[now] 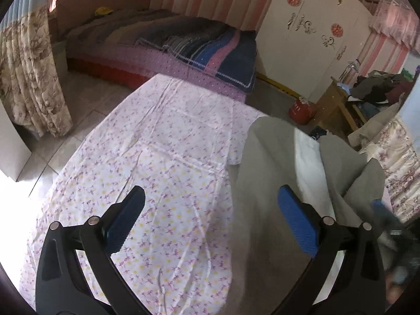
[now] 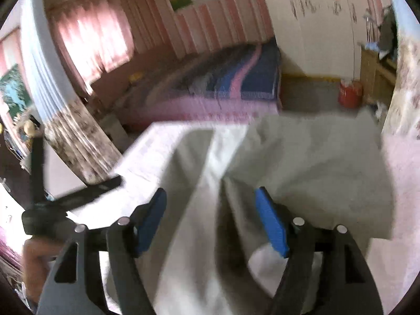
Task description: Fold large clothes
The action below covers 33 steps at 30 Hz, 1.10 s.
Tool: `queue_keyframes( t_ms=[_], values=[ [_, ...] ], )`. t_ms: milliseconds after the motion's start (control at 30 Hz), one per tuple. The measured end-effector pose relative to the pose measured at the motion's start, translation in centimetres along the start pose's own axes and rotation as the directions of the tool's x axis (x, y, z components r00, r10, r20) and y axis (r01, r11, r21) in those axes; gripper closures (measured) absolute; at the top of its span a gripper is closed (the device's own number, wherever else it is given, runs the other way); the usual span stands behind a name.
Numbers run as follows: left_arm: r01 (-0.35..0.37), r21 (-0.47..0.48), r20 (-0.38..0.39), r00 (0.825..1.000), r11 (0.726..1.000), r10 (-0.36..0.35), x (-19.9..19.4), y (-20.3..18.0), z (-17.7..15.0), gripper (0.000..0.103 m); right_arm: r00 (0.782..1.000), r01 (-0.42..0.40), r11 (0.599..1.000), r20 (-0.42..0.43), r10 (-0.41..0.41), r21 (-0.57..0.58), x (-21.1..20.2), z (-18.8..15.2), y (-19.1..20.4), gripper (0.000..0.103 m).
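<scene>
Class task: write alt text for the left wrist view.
Open left gripper hovers over a floral sheet, its blue-padded fingers empty. A grey garment lies partly folded to the right, a bed beyond.

No legible text or labels anywhere, perhaps only decorative red emblems on the wardrobe [image 1: 315, 36].

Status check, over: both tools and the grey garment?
Left tool open, empty. Right tool open, nothing pinched. Grey garment lies rumpled on the floral sheet. Nothing in the way.

Motion blur smears the bed [image 2: 223, 89] and wardrobe [image 2: 315, 26] in the right wrist view.
</scene>
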<state>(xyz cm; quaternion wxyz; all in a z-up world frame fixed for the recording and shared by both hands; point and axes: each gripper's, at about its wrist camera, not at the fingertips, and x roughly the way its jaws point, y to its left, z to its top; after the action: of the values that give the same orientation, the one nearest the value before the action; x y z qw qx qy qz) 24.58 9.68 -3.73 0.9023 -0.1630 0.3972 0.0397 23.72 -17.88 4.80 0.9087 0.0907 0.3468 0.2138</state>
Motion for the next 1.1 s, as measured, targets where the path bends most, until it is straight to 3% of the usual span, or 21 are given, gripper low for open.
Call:
queue_keyframes(
  t_ms=[67, 100, 233, 333, 433, 500, 567, 667, 800, 867, 967, 1100],
  values=[
    [0.007, 0.027, 0.019, 1.0, 1.0, -0.008, -1.0, -1.2, 0.1, 0.003, 0.997, 0.046, 0.999, 0.068, -0.045, -0.016, -4.2, 0.5, -0.8, 0.031],
    [0.009, 0.043, 0.042, 0.999, 0.999, -0.01, -1.8, -2.2, 0.2, 0.003, 0.992, 0.072, 0.997, 0.109, -0.07, -0.016, -6.1, 0.6, -1.3, 0.022],
    [0.05, 0.113, 0.101, 0.993, 0.992, -0.062, -4.5, -6.5, 0.4, 0.003, 0.94, 0.255, 0.967, 0.232, -0.249, 0.007, -12.4, 0.5, -6.0, 0.018],
    [0.094, 0.181, 0.124, 0.985, 0.979, -0.117, -6.4, -10.3, -0.1, 0.003, 0.901, 0.371, 0.927, 0.222, -0.373, 0.054, -14.2, 0.3, -11.2, 0.018],
    [0.126, 0.25, 0.132, 0.978, 0.96, -0.163, -7.9, -14.8, -1.5, 0.003, 0.884, 0.421, 0.902, 0.181, -0.432, 0.095, -14.6, -0.2, -14.7, 0.018],
    [0.181, 0.279, 0.11, 0.97, 0.943, -0.218, -8.6, -18.2, -3.1, 0.003, 0.856, 0.48, 0.871, 0.161, -0.491, 0.101, -14.2, -0.7, -16.2, 0.018],
    [0.25, 0.3, 0.102, 0.951, 0.92, -0.292, -9.9, -21.4, -5.4, 0.003, 0.851, 0.499, 0.864, 0.149, -0.504, 0.071, -14.0, -0.9, -16.6, 0.018],
    [0.245, 0.353, 0.129, 0.943, 0.903, -0.307, -11.5, -24.7, -8.9, 0.003, 0.825, 0.535, 0.842, 0.173, -0.538, 0.068, -14.8, -1.4, -16.8, 0.018],
    [0.059, 0.449, 0.168, 0.975, 0.892, -0.148, -9.5, -28.2, -13.9, 0.003, 0.839, 0.513, 0.855, 0.165, -0.519, 0.081, -14.3, -2.7, -17.0, 0.018],
    [0.022, 0.469, 0.165, 0.98, 0.883, -0.112, -7.7, -28.5, -15.1, 0.003, 0.85, 0.496, 0.865, 0.163, -0.501, 0.072, -13.8, -3.0, -17.2, 0.018],
    [-0.025, 0.495, 0.186, 0.98, 0.868, -0.077, -6.2, -28.1, -15.4, 0.003, 0.859, 0.476, 0.876, 0.172, -0.481, 0.073, -13.8, -3.3, -17.0, 0.018],
    [0.016, 0.492, 0.158, 0.982, 0.871, -0.107, -5.7, -26.0, -15.0, 0.005, 0.87, 0.461, 0.885, 0.165, -0.465, 0.065, -13.3, -3.7, -17.3, 0.018]
  ],
)
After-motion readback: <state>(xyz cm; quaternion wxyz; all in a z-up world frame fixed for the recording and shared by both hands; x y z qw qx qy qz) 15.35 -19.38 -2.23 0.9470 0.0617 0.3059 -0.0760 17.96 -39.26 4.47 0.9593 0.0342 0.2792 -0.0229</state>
